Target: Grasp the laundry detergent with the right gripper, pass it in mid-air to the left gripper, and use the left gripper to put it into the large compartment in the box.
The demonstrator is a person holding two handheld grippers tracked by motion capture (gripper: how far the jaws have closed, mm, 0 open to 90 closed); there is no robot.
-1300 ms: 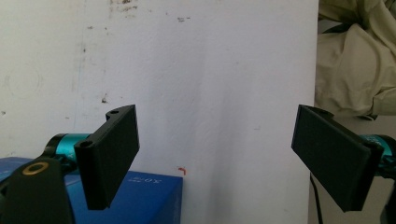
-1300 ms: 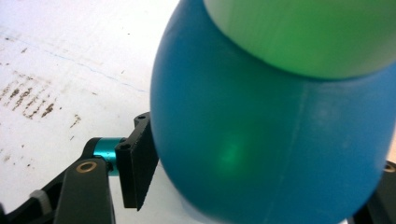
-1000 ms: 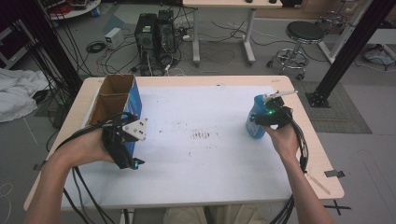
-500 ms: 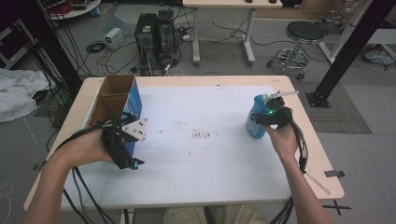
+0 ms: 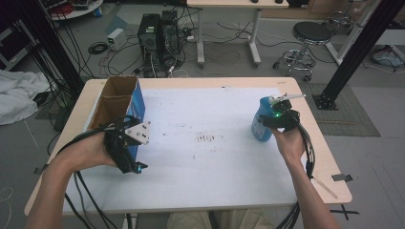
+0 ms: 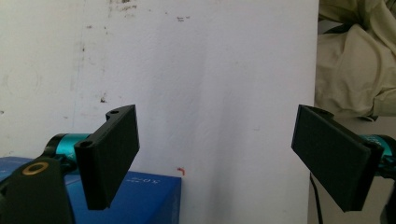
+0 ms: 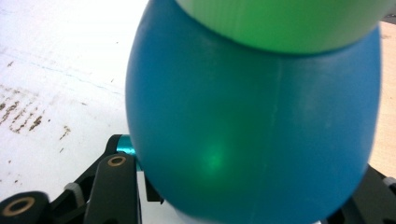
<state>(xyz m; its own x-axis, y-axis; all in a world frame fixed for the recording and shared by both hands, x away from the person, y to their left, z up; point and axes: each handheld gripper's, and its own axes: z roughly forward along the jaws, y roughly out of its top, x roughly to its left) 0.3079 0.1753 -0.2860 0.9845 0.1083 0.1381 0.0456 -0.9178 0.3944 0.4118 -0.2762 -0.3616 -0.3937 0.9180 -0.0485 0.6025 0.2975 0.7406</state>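
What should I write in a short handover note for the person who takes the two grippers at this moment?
Left gripper: open, holds nothing, at the near end of the blue cardboard box, over the white table cover.
Right gripper: its jaws have just been closing and now grip the blue bottle at the table's right side.
Done: the bottle is grasped; it stands upright.
Left: the bottle is not yet lifted or carried. The box is open on top, probably the place for it.
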